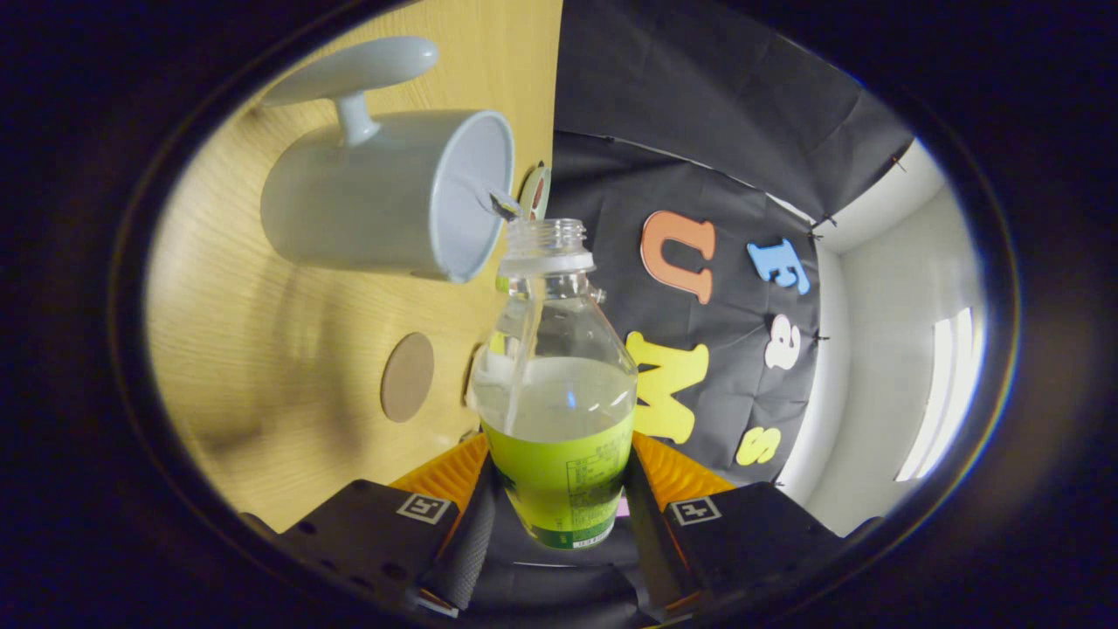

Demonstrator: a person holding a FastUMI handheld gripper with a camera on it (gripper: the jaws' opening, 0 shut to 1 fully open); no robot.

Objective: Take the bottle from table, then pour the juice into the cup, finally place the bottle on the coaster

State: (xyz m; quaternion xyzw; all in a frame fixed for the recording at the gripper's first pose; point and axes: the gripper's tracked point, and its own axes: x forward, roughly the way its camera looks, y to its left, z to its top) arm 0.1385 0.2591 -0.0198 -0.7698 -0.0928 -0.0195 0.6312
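My gripper (555, 489) is shut on a clear plastic bottle (555, 384) with a green label, both fingers pressing its lower body. The view is rolled onto its side, so the bottle is tipped over. Its cap is off and its open neck (548, 240) reaches the rim of a pale grey mug (384, 201) standing on the wooden table (288, 349). A thin stream of pale juice runs from the neck into the mug. The liquid fills about half of the bottle. A round brown coaster (407, 376) lies on the table beside the bottle, nearer the fingers than the mug.
A small round object (534, 190) peeks out behind the mug's rim at the table's edge. The black cloth wall (716, 131) hangs beyond the table, with a white wall (882, 349) beside it.
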